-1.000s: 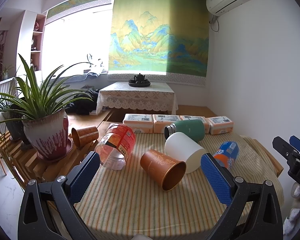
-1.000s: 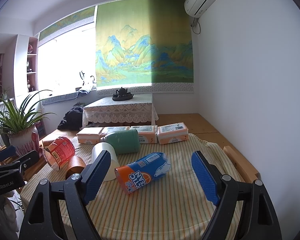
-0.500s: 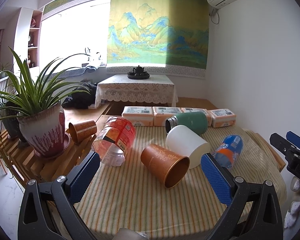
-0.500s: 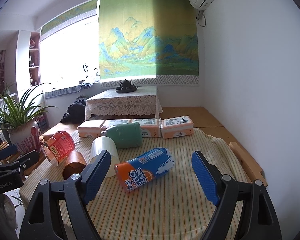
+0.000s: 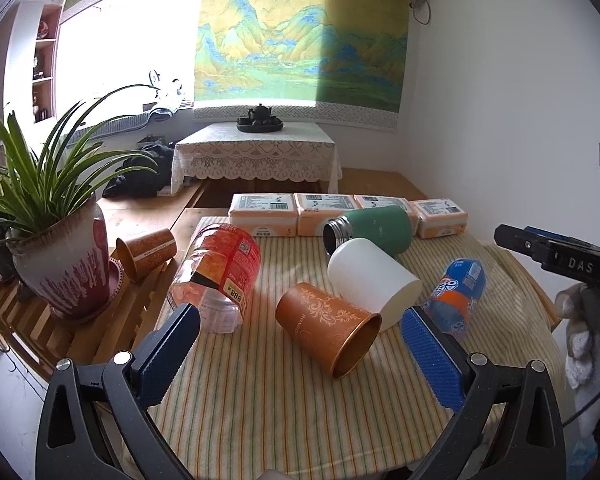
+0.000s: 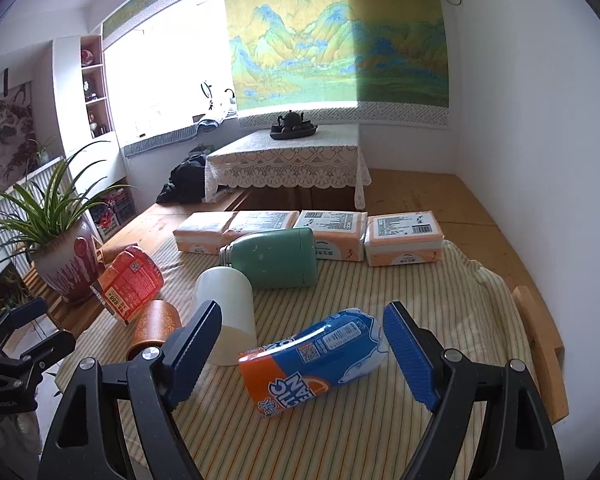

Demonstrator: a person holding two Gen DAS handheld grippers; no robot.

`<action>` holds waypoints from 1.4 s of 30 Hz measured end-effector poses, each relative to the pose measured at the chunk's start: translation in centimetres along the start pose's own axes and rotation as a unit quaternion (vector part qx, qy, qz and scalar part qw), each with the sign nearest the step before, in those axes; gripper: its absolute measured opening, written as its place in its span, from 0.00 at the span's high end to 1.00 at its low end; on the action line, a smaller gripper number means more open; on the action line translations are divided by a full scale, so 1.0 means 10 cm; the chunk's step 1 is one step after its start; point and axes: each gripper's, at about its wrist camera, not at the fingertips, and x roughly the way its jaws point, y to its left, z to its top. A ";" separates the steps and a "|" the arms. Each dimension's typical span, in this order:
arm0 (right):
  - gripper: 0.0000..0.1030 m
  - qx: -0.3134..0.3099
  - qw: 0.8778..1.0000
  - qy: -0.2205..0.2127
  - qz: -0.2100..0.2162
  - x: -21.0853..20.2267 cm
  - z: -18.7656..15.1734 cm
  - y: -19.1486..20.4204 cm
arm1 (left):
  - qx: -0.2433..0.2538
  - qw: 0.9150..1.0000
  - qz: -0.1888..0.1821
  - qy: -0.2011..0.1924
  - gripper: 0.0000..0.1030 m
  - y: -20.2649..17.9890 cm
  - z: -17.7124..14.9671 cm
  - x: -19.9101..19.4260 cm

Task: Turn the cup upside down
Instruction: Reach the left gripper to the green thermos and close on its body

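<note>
An orange patterned cup lies on its side on the striped tablecloth, mouth toward me and to the right; it also shows in the right wrist view, partly hidden. A white cup lies on its side behind it, also seen in the right wrist view. My left gripper is open and empty, just short of the orange cup. My right gripper is open and empty, with a blue and orange bottle lying between its fingers' line of sight.
A green flask, a red-labelled clear jar and the blue and orange bottle lie on the cloth. Several tissue packs line the far edge. A potted plant and a second orange cup sit on the slatted bench at left.
Both grippers have tilted down and moved closer to the table, so the objects look larger. Nothing on the table has moved. Both stay open.
</note>
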 end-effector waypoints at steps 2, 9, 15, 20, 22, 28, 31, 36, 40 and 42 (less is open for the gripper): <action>0.23 0.014 1.000 0.018 0.014 0.10 0.10 -0.06 | 0.011 1.000 -0.010 0.007 0.01 -0.02 0.09 0.04; 0.23 0.029 0.999 0.025 0.024 0.20 0.31 -0.21 | 0.148 0.987 -0.035 0.059 0.01 -0.47 0.66 0.39; 0.23 0.058 0.998 0.009 0.007 0.05 0.23 -0.57 | 0.240 0.950 -0.104 0.173 0.01 -1.03 1.22 1.12; 0.23 0.079 0.996 -0.007 -0.028 -0.11 0.08 -0.94 | 0.327 0.914 -0.078 0.229 0.01 -1.52 1.36 1.79; 0.23 0.086 0.996 -0.011 -0.037 -0.17 0.02 -1.08 | 0.345 0.900 -0.082 0.255 0.01 -1.66 1.37 2.03; 0.23 0.103 0.993 -0.022 -0.054 -0.25 -0.08 -1.35 | 0.401 0.856 -0.078 0.318 0.01 -1.87 1.26 2.67; 0.23 0.108 0.992 -0.022 -0.054 -0.20 -0.09 -1.42 | 0.402 0.846 -0.085 0.340 0.01 -1.87 1.22 2.88; 0.23 0.109 0.993 -0.016 -0.049 -0.10 -0.09 -1.44 | 0.407 0.836 -0.087 0.359 0.01 -1.80 1.16 3.07; 0.23 0.110 0.993 -0.018 -0.042 -0.04 -0.08 -1.42 | 0.404 0.830 -0.100 0.371 0.06 -1.79 1.09 3.17; 0.23 0.109 0.993 -0.018 -0.039 -0.01 -0.08 -1.40 | 0.412 0.825 -0.100 0.374 0.08 -1.79 1.03 3.19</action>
